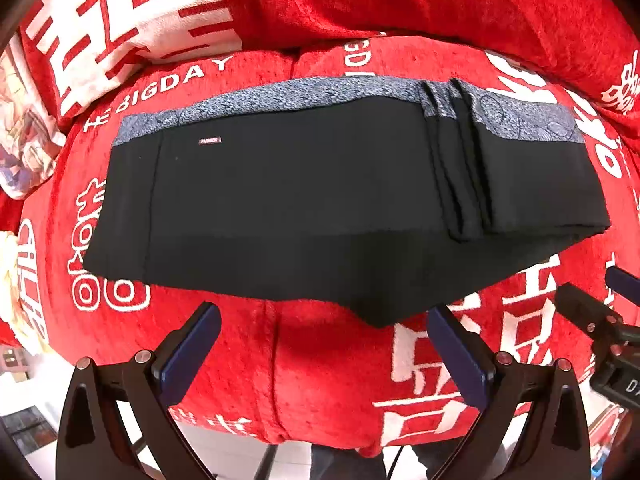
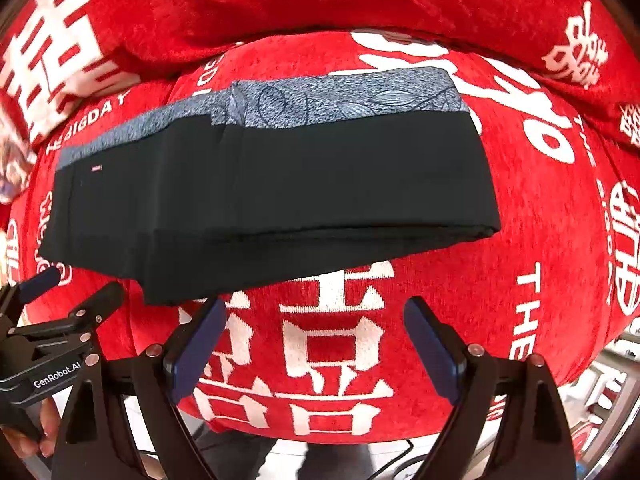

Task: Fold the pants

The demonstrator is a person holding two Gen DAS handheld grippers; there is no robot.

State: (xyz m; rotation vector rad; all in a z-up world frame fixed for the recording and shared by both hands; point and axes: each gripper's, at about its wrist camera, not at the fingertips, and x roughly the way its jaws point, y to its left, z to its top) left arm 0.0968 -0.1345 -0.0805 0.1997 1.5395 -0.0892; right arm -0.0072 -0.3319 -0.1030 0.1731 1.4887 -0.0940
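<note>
Both tools stand wide open and hold nothing: left tool [image 1: 324,316], right tool [image 2: 316,312], each poised above the red cushion [image 2: 520,208] printed with white characters. Folded black pants [image 1: 280,208] with a grey patterned waistband [image 1: 280,94] lie flat on the cushion, just beyond the blue fingertips [image 1: 210,314], apart from them.

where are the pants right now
The folded black pants lie flat on the red cushion, in the middle of both wrist views, just beyond the open left hand-held gripper and right hand-held gripper; neither touches them.
</note>
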